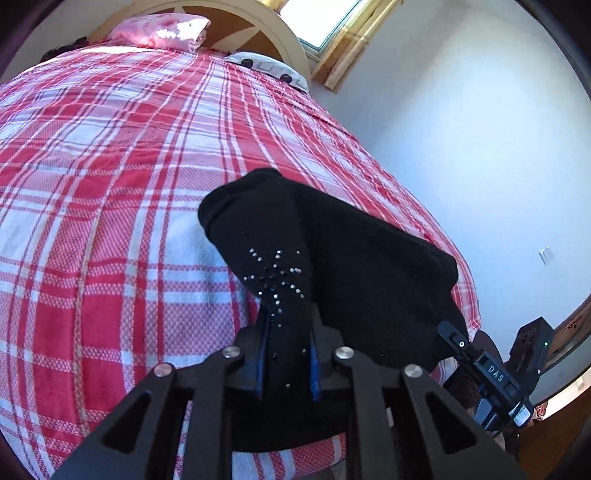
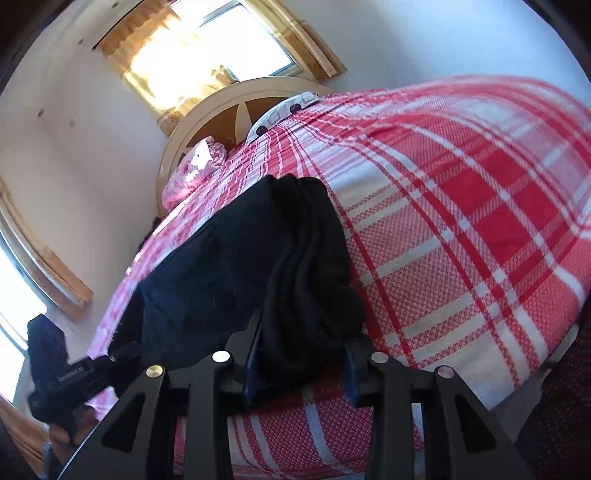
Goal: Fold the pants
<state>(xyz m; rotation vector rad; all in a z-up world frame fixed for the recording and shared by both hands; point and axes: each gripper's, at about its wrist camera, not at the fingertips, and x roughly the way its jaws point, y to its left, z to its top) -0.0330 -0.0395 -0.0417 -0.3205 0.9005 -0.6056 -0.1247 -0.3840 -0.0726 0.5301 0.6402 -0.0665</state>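
The left hand-held gripper (image 1: 286, 347) is pinching a rhinestone-studded part of the black pants (image 1: 332, 258), its blue-lined jaws pressed tight on the cloth. In the right wrist view, the right hand-held gripper (image 2: 299, 354) is clamping a thick, bunched bundle of the same pants (image 2: 229, 266), its jaws standing wider because several layers are filling them. The pants are lying near the edge of the bed, on the red-and-white plaid bedspread (image 1: 110, 184), partly folded into a dark mound that is stretching between the two grippers. Beyond them, a pink pillow (image 1: 162, 31) is resting against the cream headboard (image 1: 258, 22), with a sunlit window (image 2: 207, 51) behind it.

The step in hand appears to be carrying a gripped edge across for the next fold. Doing it well likely means keeping both grips firm, lifting the two ends evenly so the layers are not sliding apart, and holding the fabric taut between the hands before laying it flat. The bulky bundle on the right side is the likeliest to slip or unroll.
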